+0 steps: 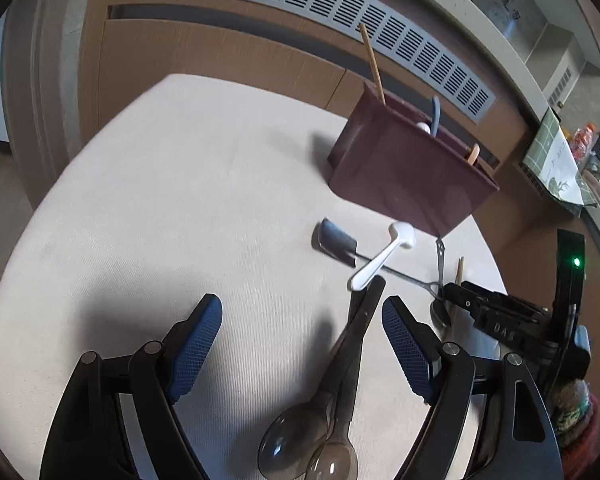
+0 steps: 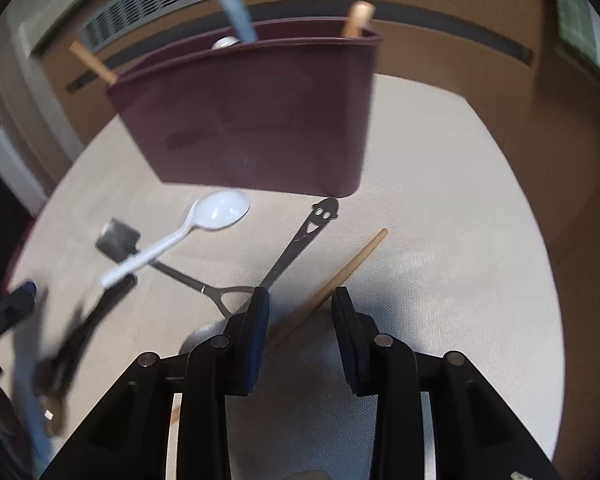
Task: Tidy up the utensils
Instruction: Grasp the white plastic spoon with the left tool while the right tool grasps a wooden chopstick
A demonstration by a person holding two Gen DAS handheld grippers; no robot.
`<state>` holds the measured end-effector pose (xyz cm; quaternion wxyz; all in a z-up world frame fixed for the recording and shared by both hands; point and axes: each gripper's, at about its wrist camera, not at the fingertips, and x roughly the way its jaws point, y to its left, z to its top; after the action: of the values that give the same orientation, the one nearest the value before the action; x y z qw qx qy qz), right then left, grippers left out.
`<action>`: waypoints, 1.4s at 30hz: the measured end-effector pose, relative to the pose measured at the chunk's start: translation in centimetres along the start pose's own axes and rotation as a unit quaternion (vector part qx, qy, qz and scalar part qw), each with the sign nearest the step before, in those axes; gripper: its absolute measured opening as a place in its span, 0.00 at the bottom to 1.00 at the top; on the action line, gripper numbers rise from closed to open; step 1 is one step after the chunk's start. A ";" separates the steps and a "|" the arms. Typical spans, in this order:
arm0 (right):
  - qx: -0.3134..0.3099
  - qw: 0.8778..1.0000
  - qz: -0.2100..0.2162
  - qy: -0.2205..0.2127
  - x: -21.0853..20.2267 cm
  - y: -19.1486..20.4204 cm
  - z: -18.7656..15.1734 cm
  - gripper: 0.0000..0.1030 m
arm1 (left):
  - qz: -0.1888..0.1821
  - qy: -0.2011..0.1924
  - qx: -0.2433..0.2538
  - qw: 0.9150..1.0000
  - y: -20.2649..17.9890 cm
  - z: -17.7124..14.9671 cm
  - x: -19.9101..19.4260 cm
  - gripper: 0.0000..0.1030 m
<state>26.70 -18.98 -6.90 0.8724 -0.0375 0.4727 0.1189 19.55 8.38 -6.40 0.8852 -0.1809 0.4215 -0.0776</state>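
The maroon bin (image 2: 256, 116) stands on the pale cloth table (image 2: 440, 208) at twelve o'clock from the right gripper (image 2: 300, 320), already holding a chopstick (image 2: 94, 63) at its left end, a blue handle (image 2: 240, 18) with something white (image 2: 225, 43) beside it in the middle, and a wooden handle (image 2: 356, 20) at its right end.

Loose in front of the bin lie a white spoon (image 2: 216, 214), a dark spatula (image 2: 118, 240) with a wire handle crossing beneath it, a steel handle (image 2: 308, 232) cut with a smiling face, and a wooden chopstick (image 2: 340, 276) — that stick runs in between the right gripper's parted, empty fingers.

From the left wrist, the left gripper (image 1: 302, 320) hangs spread wide and empty over two dark spoons (image 1: 340, 380), their bowls at six o'clock, handles pointing to one o'clock toward the white spoon's tip.
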 end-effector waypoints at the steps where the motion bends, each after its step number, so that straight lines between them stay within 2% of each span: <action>1: -0.022 1.000 -0.006 -0.003 -0.1 0.4 -0.3 0.30 | -0.002 0.006 0.005 1.000 -0.1 -0.2 0.0 0.80; 4: -0.047 0.999 0.005 -0.004 -0.9 0.1 -1.5 0.29 | -0.010 0.018 0.026 0.999 -0.6 -0.6 -0.4 0.80; 7: -0.047 0.999 0.016 -0.002 -1.8 -1.1 -2.7 0.29 | -0.013 0.030 0.067 0.997 -1.9 -1.2 -0.4 0.80; 10: -0.043 0.999 0.015 -0.004 -2.6 -2.2 -3.8 0.29 | -0.016 0.026 0.109 0.994 -4.0 -0.9 -0.1 0.79; 13: -0.041 0.999 0.007 -0.007 -3.3 -2.9 -4.5 0.28 | -0.028 0.014 0.169 0.985 -7.0 0.3 0.6 0.79; 15: -0.030 0.999 0.012 -0.010 -3.5 -3.6 -4.8 0.28 | -0.049 0.036 0.207 0.976 -9.0 1.2 2.4 0.77; 17: -0.020 1.000 0.015 -0.011 -3.6 -4.1 -4.8 0.28 | -0.061 0.075 0.233 0.968 -10.8 2.3 5.0 0.69; 21: -0.015 1.000 0.016 -0.016 -3.6 -4.3 -5.1 0.28 | -0.025 0.087 0.267 0.959 -13.2 4.0 9.1 0.69; 27: -0.013 0.999 0.024 -0.027 -3.6 -4.4 -5.4 0.28 | 0.027 0.093 0.256 0.962 -14.1 5.3 12.9 0.47; 30: -0.010 0.999 0.028 -0.030 -3.6 -4.5 -5.5 0.28 | 0.038 0.099 0.247 0.963 -13.5 5.4 13.3 0.42; 33: -0.008 0.999 0.032 -0.032 -3.7 -4.7 -5.6 0.28 | 0.045 0.093 0.243 0.965 -12.5 4.9 12.6 0.33; 39: -0.010 0.999 0.030 -0.031 -3.6 -4.8 -5.5 0.28 | 0.036 0.101 0.231 0.967 -10.2 3.5 10.0 0.33; 42: -0.014 0.999 0.025 -0.030 -3.7 -4.6 -5.6 0.29 | 0.030 0.111 0.238 0.964 -9.8 2.3 8.7 0.33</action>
<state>21.28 -25.08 -7.13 0.8824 -0.0341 0.4450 0.1488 27.03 -2.64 -7.50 0.8525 0.0576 0.4915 -0.1686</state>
